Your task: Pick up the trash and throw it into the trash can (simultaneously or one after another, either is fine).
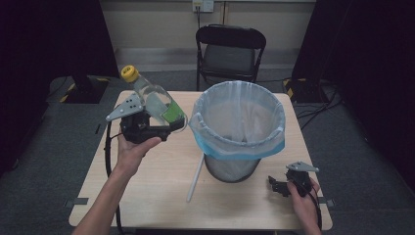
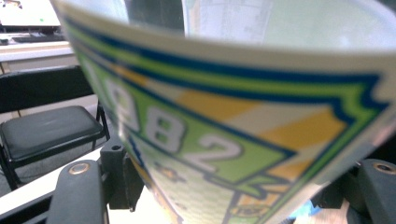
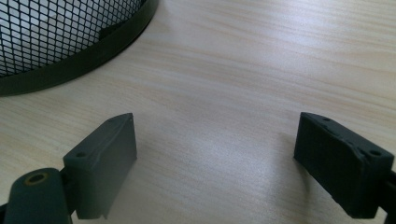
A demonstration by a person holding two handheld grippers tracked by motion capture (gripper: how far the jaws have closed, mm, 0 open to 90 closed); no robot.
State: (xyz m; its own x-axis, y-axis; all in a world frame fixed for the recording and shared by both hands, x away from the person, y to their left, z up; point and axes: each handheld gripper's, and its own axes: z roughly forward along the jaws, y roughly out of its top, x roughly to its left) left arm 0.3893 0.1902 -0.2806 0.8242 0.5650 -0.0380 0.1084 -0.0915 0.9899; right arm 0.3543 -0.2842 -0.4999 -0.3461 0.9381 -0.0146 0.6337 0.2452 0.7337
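Disposal is under way: a bottle [image 1: 155,100] is gripped by the left tool [image 1: 161,122] and held above the desk [image 1: 161,196], beside the bin [image 1: 238,128]. Carrying it over the rim is called for next; the right tool [image 1: 276,186] rests open

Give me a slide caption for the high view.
Left tool holds a yellow-capped bottle beside the lined bin.

- Left gripper [image 1: 164,128]: black body, grey three-cornered plate on top, black cable trailing.
- Right gripper [image 1: 274,184], beside the bin [image 1: 237,128]: black blocky jaws with small screw holes.
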